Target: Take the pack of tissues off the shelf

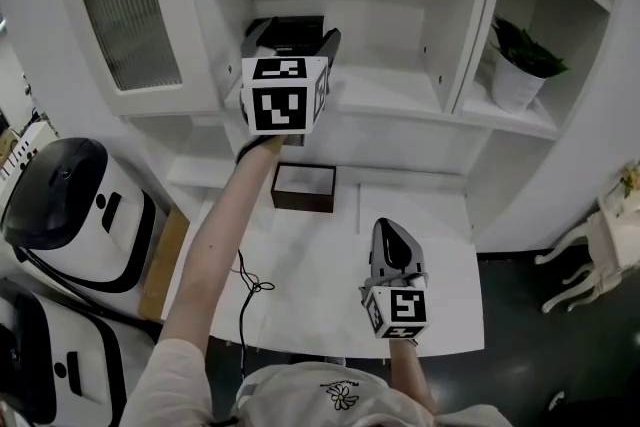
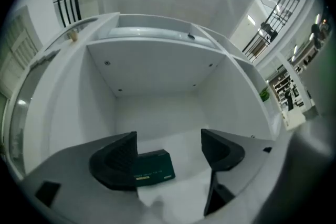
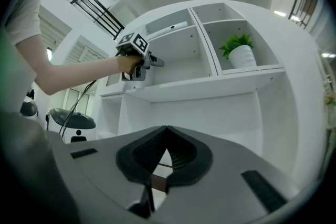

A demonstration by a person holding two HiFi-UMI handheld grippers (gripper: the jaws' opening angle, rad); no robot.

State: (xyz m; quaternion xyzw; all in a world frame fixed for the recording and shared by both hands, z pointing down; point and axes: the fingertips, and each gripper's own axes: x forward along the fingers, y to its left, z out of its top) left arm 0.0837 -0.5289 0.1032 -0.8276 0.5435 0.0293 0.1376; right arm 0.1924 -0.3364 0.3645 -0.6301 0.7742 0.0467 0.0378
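The pack of tissues (image 2: 153, 167) is a flat dark green packet lying on the white shelf floor. My left gripper (image 2: 169, 150) is open inside the compartment. The pack sits low between the jaws, close against the left one, and the jaws are not closed on it. In the head view the left gripper (image 1: 293, 45) is raised to the middle shelf, with the dark pack (image 1: 290, 25) just beyond its marker cube. My right gripper (image 1: 392, 240) hangs low over the white table, shut and holding nothing. Its tips (image 3: 166, 134) meet in the right gripper view.
A dark brown open box (image 1: 304, 187) stands on the white table (image 1: 330, 285) below the shelf. A potted plant (image 1: 520, 65) fills the right compartment. A cabinet door (image 1: 125, 5) with ribbed glass is to the left. White-and-black appliances (image 1: 70, 215) stand on the floor at left, and a cable (image 1: 250, 287) trails across the table.
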